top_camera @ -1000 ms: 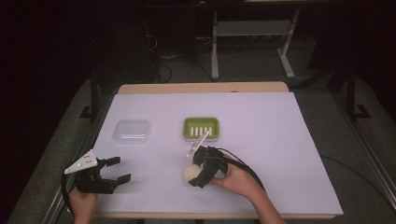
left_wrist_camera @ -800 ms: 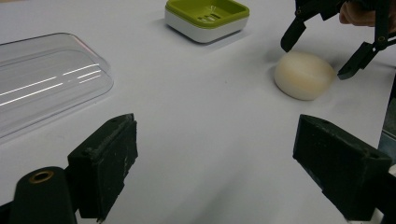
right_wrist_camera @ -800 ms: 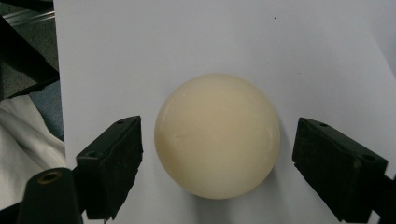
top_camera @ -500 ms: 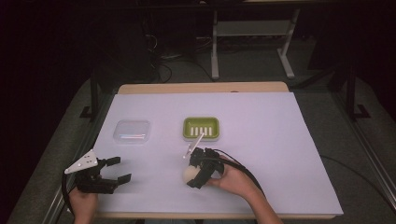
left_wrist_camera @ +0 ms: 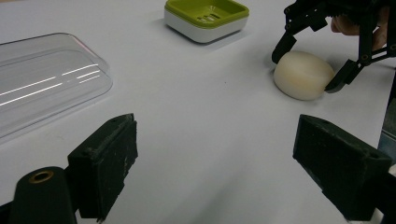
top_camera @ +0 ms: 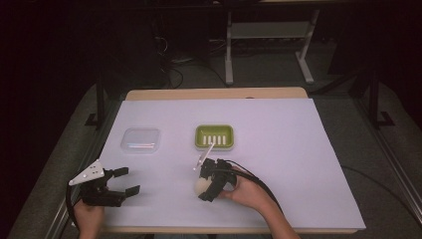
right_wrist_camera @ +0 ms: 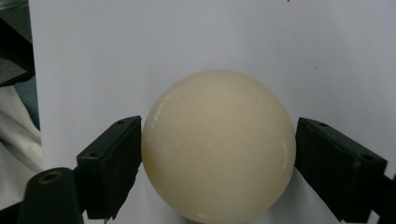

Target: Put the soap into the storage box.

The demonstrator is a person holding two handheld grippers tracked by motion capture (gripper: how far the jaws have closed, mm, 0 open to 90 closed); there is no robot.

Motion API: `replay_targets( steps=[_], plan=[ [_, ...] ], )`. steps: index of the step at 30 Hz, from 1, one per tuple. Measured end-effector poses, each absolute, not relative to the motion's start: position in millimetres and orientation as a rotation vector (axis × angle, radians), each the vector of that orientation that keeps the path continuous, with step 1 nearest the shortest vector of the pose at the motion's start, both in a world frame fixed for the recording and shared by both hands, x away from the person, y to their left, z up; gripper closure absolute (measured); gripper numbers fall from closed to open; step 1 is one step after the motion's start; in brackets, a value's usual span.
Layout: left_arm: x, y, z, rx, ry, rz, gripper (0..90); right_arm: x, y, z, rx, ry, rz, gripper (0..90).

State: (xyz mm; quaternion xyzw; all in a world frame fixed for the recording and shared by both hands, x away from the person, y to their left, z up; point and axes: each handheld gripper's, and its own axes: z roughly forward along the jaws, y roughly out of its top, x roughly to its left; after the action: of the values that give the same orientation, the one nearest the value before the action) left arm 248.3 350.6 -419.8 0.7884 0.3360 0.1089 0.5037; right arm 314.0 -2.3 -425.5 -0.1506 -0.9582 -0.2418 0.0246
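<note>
Cream soap bar (right_wrist_camera: 218,147) sits gripped between right gripper (top_camera: 205,188) jaws; left gripper (top_camera: 128,181) jaws gape wide

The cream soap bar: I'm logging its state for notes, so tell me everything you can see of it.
The cream soap bar is a smooth, rounded, glossy oval, plain and unmarked. It lies on the white table cover, nearer the person than the green soap dish. The right gripper brackets it, jaws at both sides, seemingly touching.
</note>
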Motion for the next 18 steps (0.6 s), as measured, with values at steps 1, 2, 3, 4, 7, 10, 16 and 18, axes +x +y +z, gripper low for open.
replay_targets(
  steps=[1,2,3,4,7,10,16,18],
  plan=[
    [248.3,350.5,-419.9,1.903,0.811,0.262,13.2,314.0,-1.9,-425.9,-0.467,-2.963,-0.746,15.6],
    [248.4,350.5,-419.9,1.903,0.812,0.262,13.2,313.8,-1.4,-426.3,-0.468,-2.965,-0.744,15.7],
    [248.4,350.5,-419.9,1.903,0.812,0.262,13.2,313.7,-0.8,-426.8,-0.471,-2.968,-0.741,15.7],
    [248.4,350.5,-419.8,1.903,0.811,0.263,13.2,313.8,-0.4,-427.1,-0.466,-2.970,-0.739,15.8],
    [248.3,350.8,-419.8,1.904,0.810,0.263,13.2,313.5,1.6,-428.5,-0.466,-2.972,-0.729,16.0],
    [248.3,351.0,-419.8,1.903,0.813,0.264,13.2,313.5,2.9,-429.2,-0.450,-2.978,-0.721,18.1],
    [248.5,351.2,-419.8,1.904,0.812,0.263,13.2,313.8,3.1,-429.3,-0.455,-2.976,-0.716,20.2],
    [248.3,350.9,-419.9,1.902,0.813,0.263,13.2,313.6,3.1,-429.1,-0.451,-2.977,-0.717,21.3]
  ],
)
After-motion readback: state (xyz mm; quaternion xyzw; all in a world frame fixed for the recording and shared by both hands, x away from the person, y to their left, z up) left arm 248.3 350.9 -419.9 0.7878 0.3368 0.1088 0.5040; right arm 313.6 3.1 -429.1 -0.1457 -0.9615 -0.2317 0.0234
